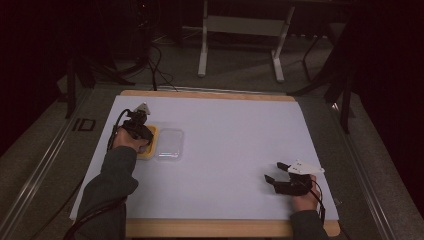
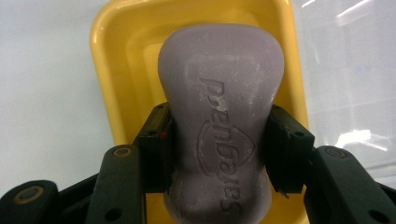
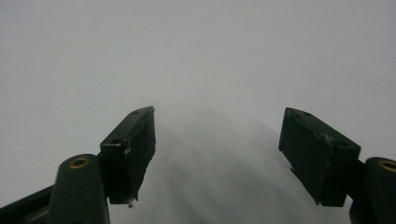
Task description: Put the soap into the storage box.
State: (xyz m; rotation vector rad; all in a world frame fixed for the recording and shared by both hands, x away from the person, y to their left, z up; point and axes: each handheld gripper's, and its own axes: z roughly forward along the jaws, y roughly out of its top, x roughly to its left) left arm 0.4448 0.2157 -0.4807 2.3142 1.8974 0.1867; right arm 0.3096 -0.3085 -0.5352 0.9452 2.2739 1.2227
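A pale purple bar of soap with raised lettering lies in or just over a yellow soap dish. My left gripper is shut on the bar's narrow waist, one black pad pressing each side. In the high view the left gripper points down over the yellow dish at the table's left. My right gripper rests low near the front right of the table, jaws wide apart with nothing between them; the right gripper view has its jaws over bare white surface.
A clear plastic lid lies right beside the yellow dish. The white table mat sits on a wooden board. A metal stand's legs and cables stand on the dark floor behind the table.
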